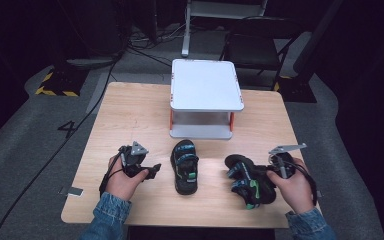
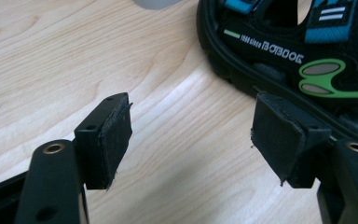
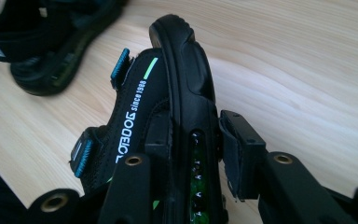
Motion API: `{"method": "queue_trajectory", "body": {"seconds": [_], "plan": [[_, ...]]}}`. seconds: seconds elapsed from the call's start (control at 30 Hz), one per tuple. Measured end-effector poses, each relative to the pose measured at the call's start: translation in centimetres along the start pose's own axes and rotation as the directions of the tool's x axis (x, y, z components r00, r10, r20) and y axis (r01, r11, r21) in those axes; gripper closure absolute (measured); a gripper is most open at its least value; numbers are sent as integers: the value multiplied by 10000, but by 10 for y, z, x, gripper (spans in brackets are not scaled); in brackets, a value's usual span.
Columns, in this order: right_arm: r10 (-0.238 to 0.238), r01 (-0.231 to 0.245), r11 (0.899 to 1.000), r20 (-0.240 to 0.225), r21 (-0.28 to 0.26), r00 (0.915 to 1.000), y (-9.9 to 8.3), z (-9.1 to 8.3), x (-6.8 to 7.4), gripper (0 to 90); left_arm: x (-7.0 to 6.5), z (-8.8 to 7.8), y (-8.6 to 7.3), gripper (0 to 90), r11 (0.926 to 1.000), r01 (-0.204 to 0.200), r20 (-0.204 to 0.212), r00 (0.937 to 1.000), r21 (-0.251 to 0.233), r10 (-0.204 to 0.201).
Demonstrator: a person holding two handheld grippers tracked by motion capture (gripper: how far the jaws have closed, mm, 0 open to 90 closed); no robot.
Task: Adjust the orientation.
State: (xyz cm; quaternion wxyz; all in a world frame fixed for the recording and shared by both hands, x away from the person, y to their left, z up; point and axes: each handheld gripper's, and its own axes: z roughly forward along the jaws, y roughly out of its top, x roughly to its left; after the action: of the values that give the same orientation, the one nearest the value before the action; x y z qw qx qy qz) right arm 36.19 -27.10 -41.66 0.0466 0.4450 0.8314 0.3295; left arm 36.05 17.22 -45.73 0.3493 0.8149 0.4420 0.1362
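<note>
A light wooden table [image 1: 130, 107] stands on grey carpet [image 1: 25, 135] in a dark room, with a black folding chair [image 1: 252, 47] beyond its far edge, cables [image 1: 145, 47] across the floor, and yellow-black hazard tape [image 1: 55, 91] far left.

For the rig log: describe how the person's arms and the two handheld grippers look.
Both forearms wear blue denim sleeves with turned cuffs. The left gripper and right gripper are black, each topped by a grey three-cornered plate, with a black cable trailing from it. Seen close, the pads are flat, dark and frayed at the edges, on black arms with brass-ringed holes.
</note>
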Motion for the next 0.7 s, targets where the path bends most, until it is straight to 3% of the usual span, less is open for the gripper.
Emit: {"method": "queue_trajectory", "body": {"seconds": [0.1,0.2,0.27,0.4,0.43,0.53,0.57,0.67,0.7], "plan": [[-310,318,9993,-389,191,9988,9,20,11,655,3,-6,-5,291,9999,117,-142,9998,-66,-118],[-429,430,9991,-261,38,9987,14,20,11,656,5,-11,-11,292,9996,271,-228,9994,-104,-273],[-444,444,9989,-35,154,9990,14,22,4,664,6,-12,-13,292,9995,303,-249,9992,-59,-304],[-57,62,9997,193,-222,9998,12,21,-10,651,5,-14,-15,292,9996,279,-296,9992,-58,-280],[204,-190,9992,399,-347,9990,11,22,-16,581,4,-14,-16,291,9996,272,-250,9993,-51,-273],[287,-257,9985,639,-480,9975,11,23,-20,566,4,-13,-16,292,9995,306,-290,9991,-4,-306],[351,-295,9973,838,-675,9959,9,24,-26,519,5,-13,-17,292,9995,307,-354,9989,42,-306],[324,-228,9960,1119,-865,9932,8,24,-28,508,6,-13,-17,292,9994,345,-306,9989,16,-344],[-65,340,9933,2397,-1106,9708,8,21,-30,478,6,-13,-17,292,9995,328,-298,9990,-3,-328]]}}
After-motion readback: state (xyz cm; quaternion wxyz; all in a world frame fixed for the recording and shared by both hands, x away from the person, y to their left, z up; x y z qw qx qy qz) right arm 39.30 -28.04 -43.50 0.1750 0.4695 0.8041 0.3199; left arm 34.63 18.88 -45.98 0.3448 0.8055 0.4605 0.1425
